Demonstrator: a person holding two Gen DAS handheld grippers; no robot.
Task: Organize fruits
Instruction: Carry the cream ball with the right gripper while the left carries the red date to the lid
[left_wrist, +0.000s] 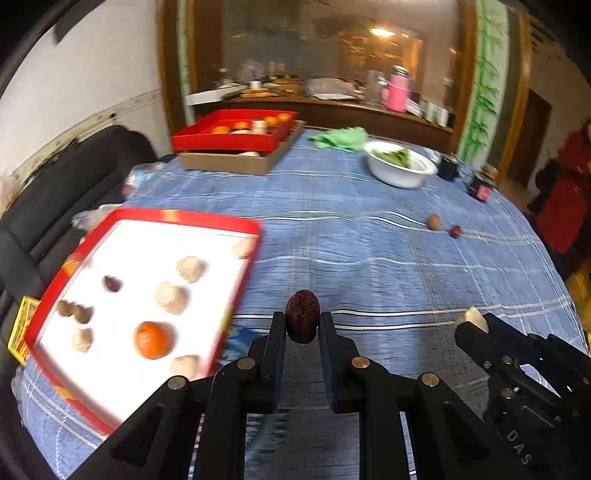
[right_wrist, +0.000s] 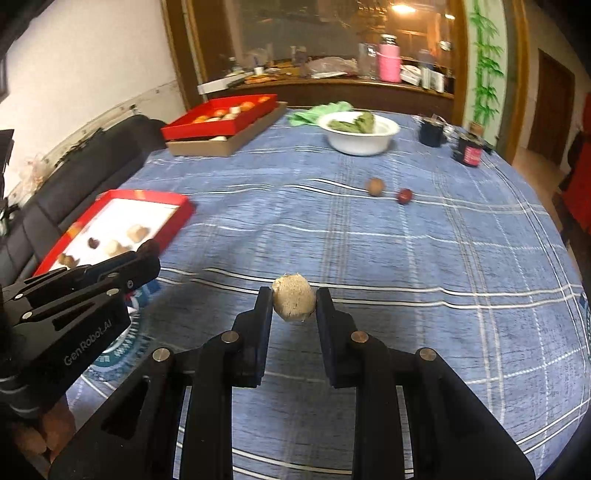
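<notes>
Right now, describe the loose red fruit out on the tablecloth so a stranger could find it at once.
Start at the white bowl of greens on the blue plaid tablecloth, then come toward the camera to two small fruits lying apart from everything else. The red fruit is the right-hand one, glossy and dark red, while its neighbour, the brown nut, is dull tan.

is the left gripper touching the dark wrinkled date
Touching. The left wrist view shows the left gripper with both fingers pressed against the sides of the dark wrinkled date, held above the blue plaid tablecloth.
</notes>
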